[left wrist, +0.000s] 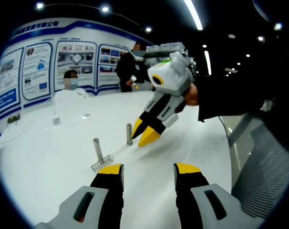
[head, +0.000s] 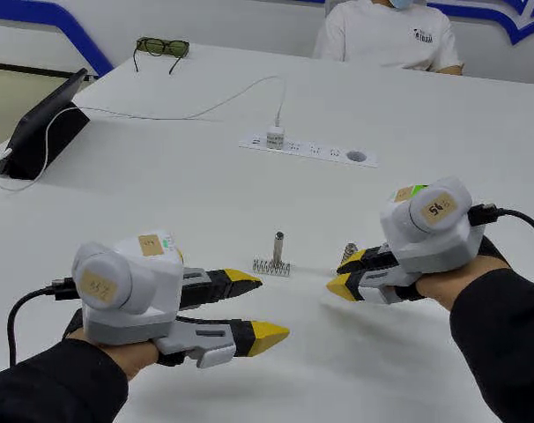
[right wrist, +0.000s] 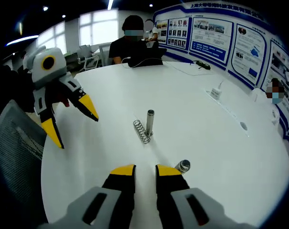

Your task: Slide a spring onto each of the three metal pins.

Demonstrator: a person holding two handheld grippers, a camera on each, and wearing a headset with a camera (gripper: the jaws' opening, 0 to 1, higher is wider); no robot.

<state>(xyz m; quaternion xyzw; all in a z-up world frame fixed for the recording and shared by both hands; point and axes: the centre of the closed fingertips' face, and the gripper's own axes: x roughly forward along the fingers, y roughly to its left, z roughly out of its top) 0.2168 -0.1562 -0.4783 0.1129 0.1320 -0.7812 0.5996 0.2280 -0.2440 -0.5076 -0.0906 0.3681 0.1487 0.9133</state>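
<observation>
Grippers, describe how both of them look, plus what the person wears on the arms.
The left gripper and right gripper both have pale grey rounded housings, black jaws with yellow tips, a tan sticker with handwritten marks, and a black cable at the rear. The right one's sticker reads 54, with a green spot above it. The sleeves are black.

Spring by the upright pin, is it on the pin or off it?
Off. The spring lies flat on the table beside the foot of the pin, not around it; the pin's shaft is bare.
</observation>
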